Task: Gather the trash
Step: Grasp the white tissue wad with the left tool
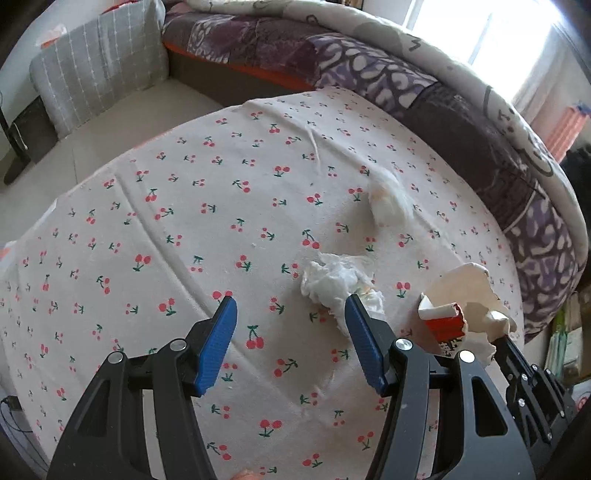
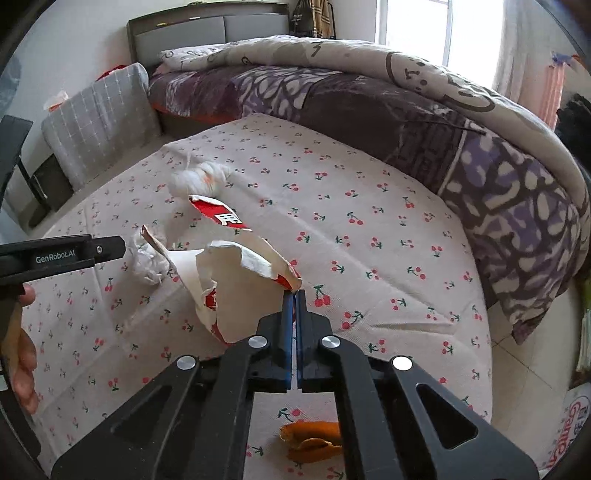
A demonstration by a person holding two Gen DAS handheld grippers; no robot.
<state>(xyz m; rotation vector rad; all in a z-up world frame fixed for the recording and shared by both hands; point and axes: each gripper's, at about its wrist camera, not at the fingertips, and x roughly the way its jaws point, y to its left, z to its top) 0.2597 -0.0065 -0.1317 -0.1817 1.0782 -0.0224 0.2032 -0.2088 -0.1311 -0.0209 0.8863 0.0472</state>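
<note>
light: bright daylight from the window (image 2: 413,33) at upper right (blown out to white) | shadows: soft and faint on the tabletop (image 1: 221,221) | focus: mostly sharp; far tissue wad (image 1: 388,199) slightly soft | distortion: strong fisheye bending; dark vignette at the corners

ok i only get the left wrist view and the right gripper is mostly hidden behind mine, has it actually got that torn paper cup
Observer: Yes. In the right wrist view the right gripper is shut on the red rim of the paper cup, right at its tips.
Operator: good, any trash i can't see from here
Observer: A piece of orange peel lies on the cloth, showing between the right gripper's arms, nearer that camera than its tips.
</note>
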